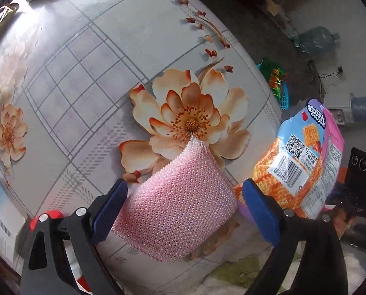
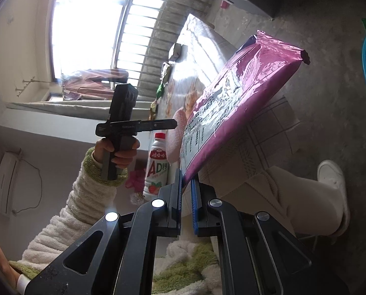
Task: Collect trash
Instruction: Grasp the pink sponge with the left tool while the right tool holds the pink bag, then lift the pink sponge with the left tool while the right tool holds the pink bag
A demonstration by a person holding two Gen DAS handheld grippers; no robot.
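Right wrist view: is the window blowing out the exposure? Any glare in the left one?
Right wrist view: the window is clipped to white, glare streaks the tablecloth and the snack bag; foreground readable. Left wrist view: one hot patch on the tablecloth at upper left; pink sponge evenly lit and sharp; strong fisheye bending.

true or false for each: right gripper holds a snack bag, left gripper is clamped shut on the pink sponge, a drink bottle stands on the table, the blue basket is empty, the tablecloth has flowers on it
1. The right gripper is shut on the snack bag. True.
2. The left gripper is clamped shut on the pink sponge. False: its jaws stand wide; whether they touch the sponge between them is unclear.
3. A drink bottle stands near the table's edge. True.
4. The blue basket is empty. False: a green wrapper lies in it.
5. The tablecloth is printed with flowers. True.
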